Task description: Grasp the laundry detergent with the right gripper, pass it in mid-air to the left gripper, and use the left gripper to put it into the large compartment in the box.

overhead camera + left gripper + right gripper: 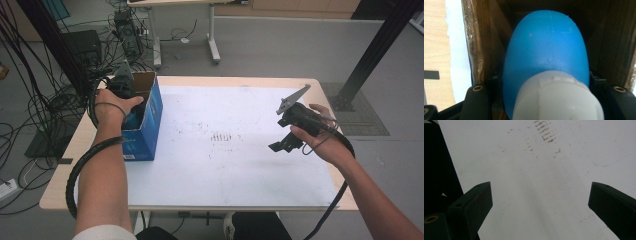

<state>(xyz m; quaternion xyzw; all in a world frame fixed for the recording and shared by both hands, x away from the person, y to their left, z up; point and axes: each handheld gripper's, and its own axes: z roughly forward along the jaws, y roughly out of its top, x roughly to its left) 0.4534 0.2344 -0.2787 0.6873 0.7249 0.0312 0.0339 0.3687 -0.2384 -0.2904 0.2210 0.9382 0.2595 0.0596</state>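
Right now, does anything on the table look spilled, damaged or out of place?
Only one thing: a patch of rusty brown smudges stains the white sheet near the middle of the table. The open blue cardboard box stands upright, and the blue plastic bottle with a white cap looks intact.

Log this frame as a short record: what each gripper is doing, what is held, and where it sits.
left gripper: shut on blue bottle, reaching into the box
blue bottle: white cap toward camera, body inside the box
blue cardboard box: open top, at table's left edge
right gripper: open, nothing between its jaws, above white sheet
white sheet: covers the table, brown smudges mid-sheet
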